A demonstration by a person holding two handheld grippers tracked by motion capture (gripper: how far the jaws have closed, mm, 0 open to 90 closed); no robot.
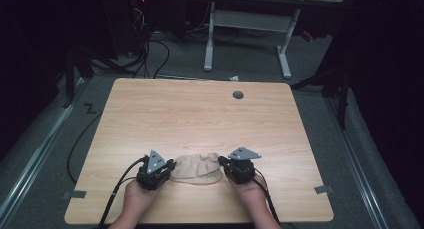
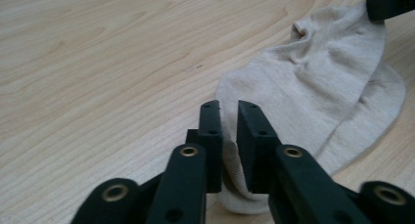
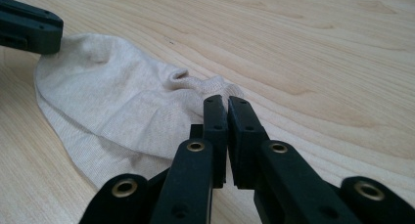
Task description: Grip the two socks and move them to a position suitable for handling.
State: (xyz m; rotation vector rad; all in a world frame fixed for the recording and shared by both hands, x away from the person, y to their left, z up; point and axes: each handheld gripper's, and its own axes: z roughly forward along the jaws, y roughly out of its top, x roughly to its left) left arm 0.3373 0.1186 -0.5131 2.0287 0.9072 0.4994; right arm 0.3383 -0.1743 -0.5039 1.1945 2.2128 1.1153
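Item: left gripper point(image 1: 169, 167), held in the person's left hand point(image 1: 136, 195) at about seven o'clock on the light wooden table point(image 1: 200, 109); in the left gripper view its jaws stood nearly together with a fold of fabric between the pads, pinching the near edge of the sock point(image 2: 313, 92). Item: beige ankle sock point(image 1: 196, 167), lying flat and slightly rumpled at six o'clock near the table's front edge, spanning the space between both tools, its puckered cuff end toward the right. Item: right gripper point(image 1: 223, 164), in the right hand point(image 1: 252, 194) at about five o'clock; jaws all but closed, apparently nipping the sock's cuff edge point(image 3: 195, 84), though how much cloth sat between the pads could not be told. Handling note, as a judgement: the step looked like taking hold of both ends for spreading or folding. It would go best with each pinch kept firm on the cloth, both hands lifting evenly, and tension kept gentle so the knit neither slipped free nor dragged across the wood.
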